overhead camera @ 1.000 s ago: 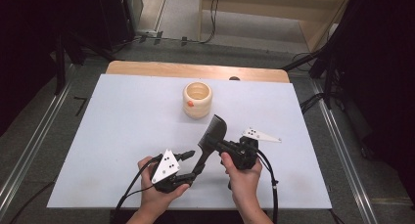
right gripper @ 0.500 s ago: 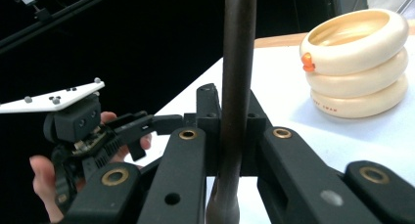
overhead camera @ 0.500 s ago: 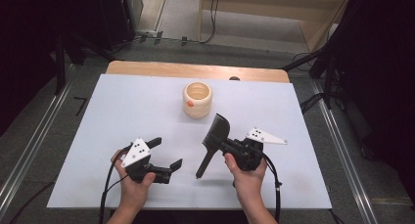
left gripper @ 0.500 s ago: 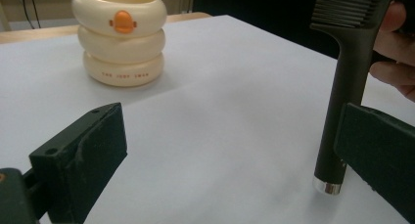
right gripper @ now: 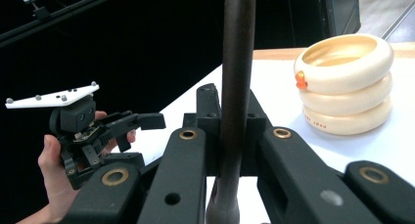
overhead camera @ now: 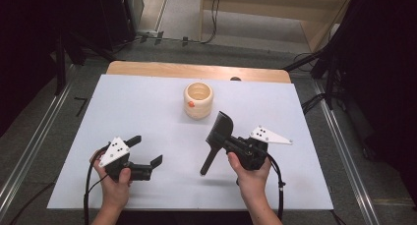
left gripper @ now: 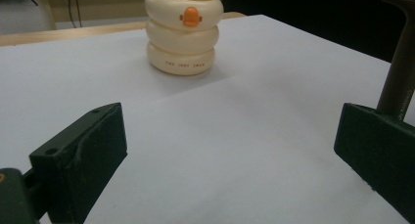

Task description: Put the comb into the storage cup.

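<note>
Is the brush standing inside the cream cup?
No, the brush is clamped in the right tongs, apart from the cream cup on the table.

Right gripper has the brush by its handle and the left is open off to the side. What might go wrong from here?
1. The right gripper clamps the brush on its thin handle only; it may pivot or slip between the fingers.
2. The cup stands just beyond the brush head; a swing forward might knock it over.
3. The left gripper is open and holds nothing, so it gives no support.
</note>
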Demonstrator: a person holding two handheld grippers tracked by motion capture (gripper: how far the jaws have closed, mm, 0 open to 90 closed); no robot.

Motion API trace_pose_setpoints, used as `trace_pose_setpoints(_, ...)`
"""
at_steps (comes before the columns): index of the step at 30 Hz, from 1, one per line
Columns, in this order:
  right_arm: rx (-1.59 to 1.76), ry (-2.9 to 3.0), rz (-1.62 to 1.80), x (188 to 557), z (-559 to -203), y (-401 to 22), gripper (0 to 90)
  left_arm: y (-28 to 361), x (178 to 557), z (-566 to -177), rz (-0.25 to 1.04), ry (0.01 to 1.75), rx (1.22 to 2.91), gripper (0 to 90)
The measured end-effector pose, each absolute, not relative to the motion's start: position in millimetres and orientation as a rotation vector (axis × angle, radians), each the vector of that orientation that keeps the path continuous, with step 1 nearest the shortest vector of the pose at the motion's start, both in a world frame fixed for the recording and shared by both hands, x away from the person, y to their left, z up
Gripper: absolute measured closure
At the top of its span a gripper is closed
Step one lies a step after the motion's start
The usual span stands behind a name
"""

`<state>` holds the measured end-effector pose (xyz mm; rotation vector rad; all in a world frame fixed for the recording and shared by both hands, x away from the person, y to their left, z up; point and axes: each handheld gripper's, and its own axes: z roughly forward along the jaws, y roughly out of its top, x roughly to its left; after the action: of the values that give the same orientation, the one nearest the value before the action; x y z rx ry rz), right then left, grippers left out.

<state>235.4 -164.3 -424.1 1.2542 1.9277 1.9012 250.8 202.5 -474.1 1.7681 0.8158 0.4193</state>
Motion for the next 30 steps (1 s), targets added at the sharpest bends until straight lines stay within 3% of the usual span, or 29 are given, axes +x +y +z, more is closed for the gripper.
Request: trace_pose_setpoints(30,1.171,1.891,1.813,257,-413,-165,82.5,275,240,-486,0.477,0.878,1.715,0.0)
